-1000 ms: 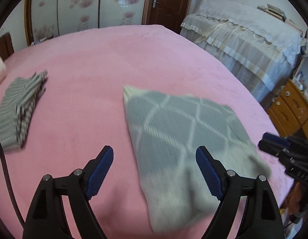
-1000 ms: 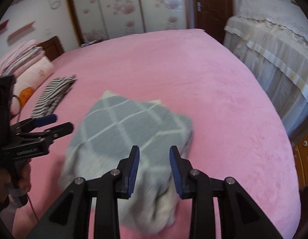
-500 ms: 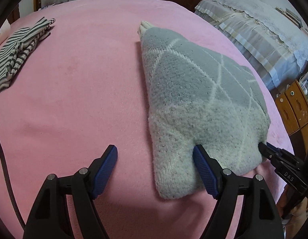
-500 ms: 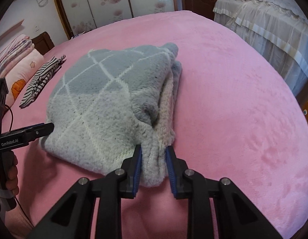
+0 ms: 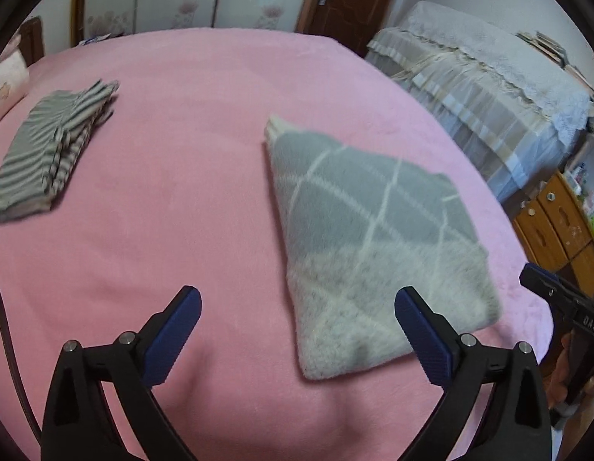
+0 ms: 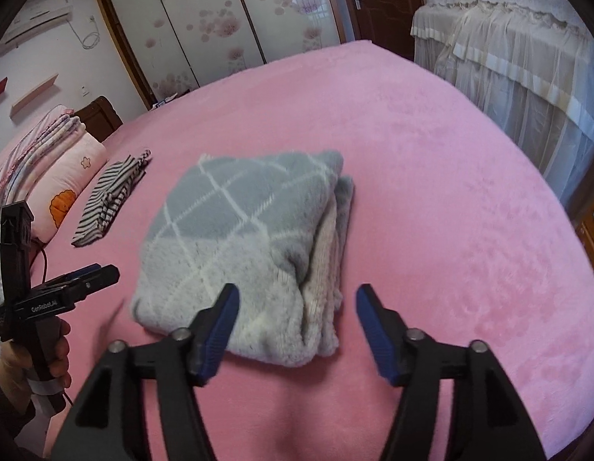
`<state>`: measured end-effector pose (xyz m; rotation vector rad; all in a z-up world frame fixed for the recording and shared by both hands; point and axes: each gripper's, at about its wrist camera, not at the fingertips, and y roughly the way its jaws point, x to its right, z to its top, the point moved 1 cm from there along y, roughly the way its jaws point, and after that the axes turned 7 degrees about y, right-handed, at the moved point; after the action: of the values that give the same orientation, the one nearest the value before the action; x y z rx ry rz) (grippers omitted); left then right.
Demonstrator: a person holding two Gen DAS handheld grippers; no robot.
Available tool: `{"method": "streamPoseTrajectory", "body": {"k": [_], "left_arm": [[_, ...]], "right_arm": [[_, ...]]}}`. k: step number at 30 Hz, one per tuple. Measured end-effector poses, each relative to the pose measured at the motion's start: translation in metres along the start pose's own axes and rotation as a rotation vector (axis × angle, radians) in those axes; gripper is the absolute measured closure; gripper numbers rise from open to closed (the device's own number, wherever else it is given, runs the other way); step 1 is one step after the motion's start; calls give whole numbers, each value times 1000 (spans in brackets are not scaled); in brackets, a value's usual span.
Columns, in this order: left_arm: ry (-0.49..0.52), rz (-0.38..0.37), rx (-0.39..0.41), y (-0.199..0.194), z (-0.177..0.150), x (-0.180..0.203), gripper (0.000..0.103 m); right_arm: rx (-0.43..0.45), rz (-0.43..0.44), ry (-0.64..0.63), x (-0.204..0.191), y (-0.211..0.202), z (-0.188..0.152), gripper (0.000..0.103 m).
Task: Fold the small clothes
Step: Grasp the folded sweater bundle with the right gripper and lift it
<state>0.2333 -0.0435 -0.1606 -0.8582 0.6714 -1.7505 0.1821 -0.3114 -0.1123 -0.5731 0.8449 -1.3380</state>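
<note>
Folded grey fuzzy sweater with white diamond lines point(image 5: 373, 238) lies flat on the pink plush bed point(image 5: 181, 192), ahead and right of my left fingers point(image 5: 297, 330), whose jaws are opening wide, gripping nothing. A folded striped garment point(image 5: 47, 161) lies well apart, far left. From my right wrist, the sweater point(image 6: 239, 238) rests just past my right fingers point(image 6: 295, 330), also opening, empty.

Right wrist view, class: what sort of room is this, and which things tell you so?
Most likely a bedroom: a large bed under a pink blanket, a stack of pillows at its head, and a wardrobe with flowered sliding doors.
</note>
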Motion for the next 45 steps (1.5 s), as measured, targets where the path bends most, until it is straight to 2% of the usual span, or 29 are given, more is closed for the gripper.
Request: {"method": "streamPoseTrajectory", "body": {"k": [6,8,10,13,19,23,33,38,45], "left_arm": [[0,-112,23,-12,37,3,1],[2,-79,41,-8,50,5,1],[20,-36,25,1,57,5,1],[33,-37,-23,25,64,7,1],[11,-122,-146,78,60,8,1],[-14,-114,-167,97,57,7,1],[-69,-152,-180,125,50,2,0],[-129,-228,-190,138,45,-9,0],[-214,-358,-203,156,31,-21,0]], "right_arm": [[-12,25,-22,-8,4,36,15],[-32,35,-16,-7,14,44,14],[-66,43,-8,-6,29,50,13],[-118,65,25,-3,53,53,13],[-184,102,122,15,88,50,13],[-222,118,161,25,102,46,13],[-312,172,184,30,135,32,13],[-333,235,236,43,149,29,5],[-340,323,243,53,159,28,2]]}}
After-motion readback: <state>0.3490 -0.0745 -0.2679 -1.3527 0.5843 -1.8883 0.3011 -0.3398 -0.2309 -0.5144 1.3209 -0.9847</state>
